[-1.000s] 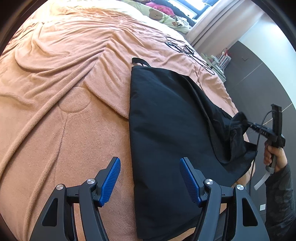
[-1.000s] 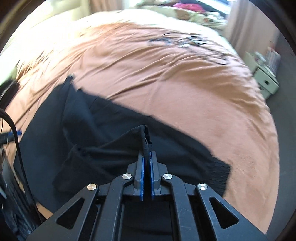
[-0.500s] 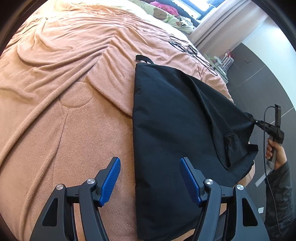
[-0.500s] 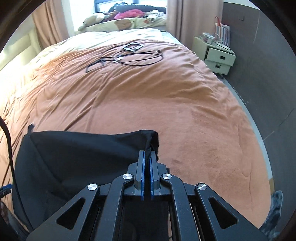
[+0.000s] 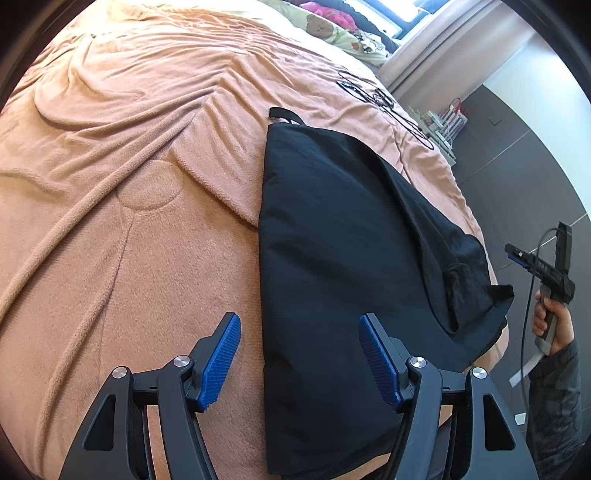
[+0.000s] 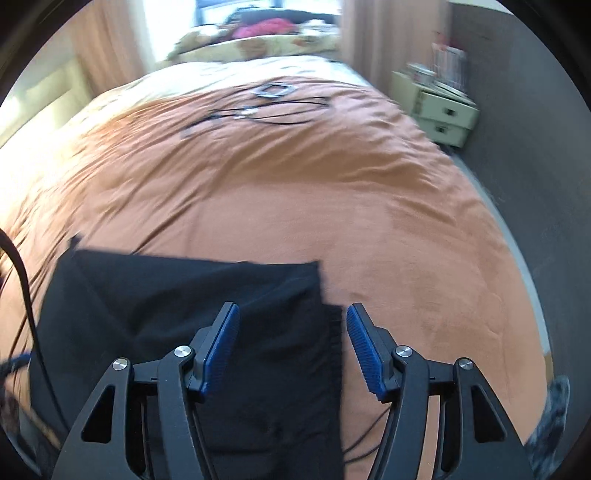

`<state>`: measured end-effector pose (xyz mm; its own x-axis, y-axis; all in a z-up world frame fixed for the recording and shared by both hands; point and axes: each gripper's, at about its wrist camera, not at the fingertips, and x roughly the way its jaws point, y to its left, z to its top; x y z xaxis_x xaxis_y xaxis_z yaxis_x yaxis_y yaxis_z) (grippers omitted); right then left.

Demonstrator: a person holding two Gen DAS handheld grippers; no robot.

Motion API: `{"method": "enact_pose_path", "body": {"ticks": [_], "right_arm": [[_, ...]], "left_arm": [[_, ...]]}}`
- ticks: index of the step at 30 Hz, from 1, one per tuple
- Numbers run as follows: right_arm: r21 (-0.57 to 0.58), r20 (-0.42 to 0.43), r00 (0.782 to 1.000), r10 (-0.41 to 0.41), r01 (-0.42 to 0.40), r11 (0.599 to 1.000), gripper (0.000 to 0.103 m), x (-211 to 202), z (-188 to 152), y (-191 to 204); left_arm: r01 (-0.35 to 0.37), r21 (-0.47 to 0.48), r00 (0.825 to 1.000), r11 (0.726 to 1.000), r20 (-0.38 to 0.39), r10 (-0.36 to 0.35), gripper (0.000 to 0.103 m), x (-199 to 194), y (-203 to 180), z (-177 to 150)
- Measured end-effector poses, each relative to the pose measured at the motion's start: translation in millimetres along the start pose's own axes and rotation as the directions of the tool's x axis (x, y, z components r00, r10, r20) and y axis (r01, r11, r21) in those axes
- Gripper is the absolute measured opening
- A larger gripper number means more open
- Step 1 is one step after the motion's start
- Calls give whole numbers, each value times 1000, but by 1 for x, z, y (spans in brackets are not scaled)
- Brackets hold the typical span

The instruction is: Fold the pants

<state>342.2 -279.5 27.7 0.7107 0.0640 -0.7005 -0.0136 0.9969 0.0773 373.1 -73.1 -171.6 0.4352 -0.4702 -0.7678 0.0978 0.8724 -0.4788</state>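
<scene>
The black pants [image 5: 340,258] lie folded on an orange blanket [image 5: 129,184], with a small loop at their far end. My left gripper [image 5: 299,354] hovers open over the pants' near left edge, nothing between its blue pads. In the right wrist view the pants [image 6: 177,306] lie flat below my right gripper [image 6: 291,343], whose jaws are opening; the cloth edge lies beneath the gap and the pads do not press on it. That right gripper [image 5: 515,254] also shows past the pants' right edge, clear of the cloth, held by a hand [image 5: 550,317].
Black cables [image 6: 258,110] lie on the far part of the blanket. Pillows and soft toys [image 6: 266,29] are piled at the head of the bed. A pale bedside drawer unit [image 6: 443,110] stands at the right. Dark floor [image 5: 524,192] runs beside the bed.
My right gripper pulled the pants' corner out to the right, then opened and let the cloth drop flat on the blanket. The left gripper has stayed open in place.
</scene>
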Motion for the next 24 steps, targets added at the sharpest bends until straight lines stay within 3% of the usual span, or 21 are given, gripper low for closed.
{"method": "enact_pose_path", "body": {"ticks": [5,10,16,24], "right_arm": [[-150,-47,999,25,-32,988,59,1,-12,26],[-244,-108,988,110,-134,961,59,9,-21,50],[-311,-162,972,169,-213,926,59,20,-18,64],[-405,-218,959,182,-259,877,59,44,-12,90]], "left_arm": [[5,-2,1000,1000,3,-5,69,-2,-2,-3],[9,-9,1000,1000,2,-9,69,-5,1,-5],[10,-21,1000,1000,10,-10,69,-7,5,-5],[24,-34,1000,999,8,-24,69,-6,9,-6]]}}
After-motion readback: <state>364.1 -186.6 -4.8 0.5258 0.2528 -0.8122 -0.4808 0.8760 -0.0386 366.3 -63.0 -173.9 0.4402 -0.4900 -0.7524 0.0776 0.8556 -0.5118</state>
